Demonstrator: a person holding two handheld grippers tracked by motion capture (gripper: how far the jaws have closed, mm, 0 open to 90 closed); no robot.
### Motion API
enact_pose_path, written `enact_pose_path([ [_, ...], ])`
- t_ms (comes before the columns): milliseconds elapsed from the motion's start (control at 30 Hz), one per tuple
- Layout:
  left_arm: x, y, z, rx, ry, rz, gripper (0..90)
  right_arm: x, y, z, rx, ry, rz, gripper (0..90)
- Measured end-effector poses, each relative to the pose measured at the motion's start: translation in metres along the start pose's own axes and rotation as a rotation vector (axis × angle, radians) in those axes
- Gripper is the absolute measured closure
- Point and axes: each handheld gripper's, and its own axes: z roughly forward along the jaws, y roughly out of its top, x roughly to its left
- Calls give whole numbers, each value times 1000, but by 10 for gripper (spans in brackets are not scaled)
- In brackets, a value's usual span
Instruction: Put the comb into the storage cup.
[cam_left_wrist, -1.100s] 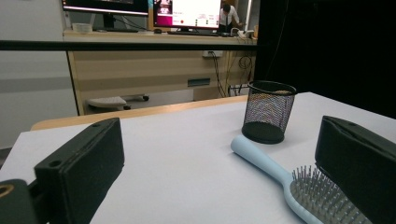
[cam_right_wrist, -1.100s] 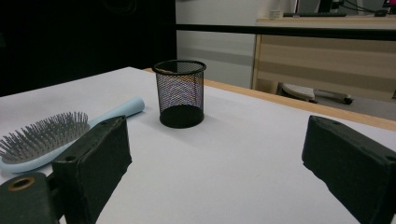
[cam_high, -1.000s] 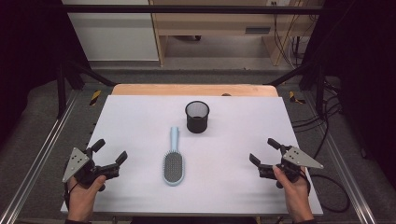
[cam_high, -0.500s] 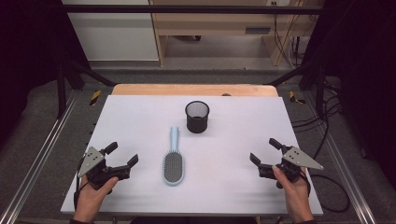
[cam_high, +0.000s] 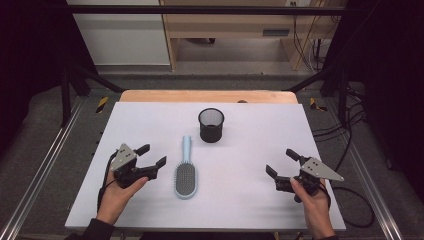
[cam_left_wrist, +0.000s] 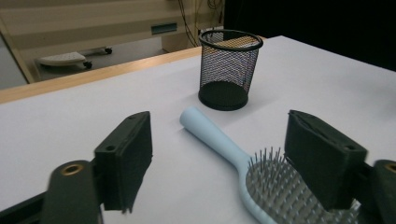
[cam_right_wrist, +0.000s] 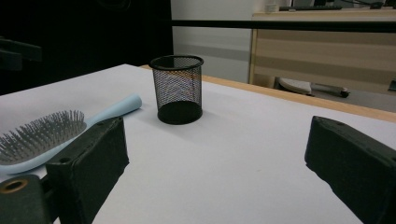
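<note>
Left gripper (cam_high: 152, 156) nears the hairbrush (cam_high: 185, 172), jaws wide apart
The brush lies bristles-up mid-table, near of the mesh cup (cam_high: 211, 125); right gripper (cam_high: 280, 162) gapes empty, well apart. Pinching the smooth, tapered handle may let it slip or swivel

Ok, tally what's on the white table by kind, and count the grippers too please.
Hairbrush: 1, light blue, lying bristles up
Mesh cup: 1, black, upright
Grippers: 2, left gripper and right gripper, both open
Total: 4
</note>
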Motion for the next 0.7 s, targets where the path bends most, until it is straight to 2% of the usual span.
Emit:
enact_pose_path([
  [67,-2,10,14,-7,-43,5,357,0,1,-2,-4,-9,1,55],
  [100,-3,13,17,-5,-56,7,408,-1,1,-2,-6,-14,-1,55],
  [267,-8,21,44,63,-112,29,542,-1,0,-2,-3,-20,10,56],
  [333,-11,23,53,94,-122,58,594,-1,0,-2,-2,-24,10,56],
  [400,-14,25,63,140,-104,97,647,-1,0,-3,-4,-24,17,56],
  [567,-21,29,81,184,-164,144,788,-1,0,-4,-11,-22,32,53],
  [700,-17,26,94,199,-175,117,884,-2,-1,-3,-7,-22,32,52],
])
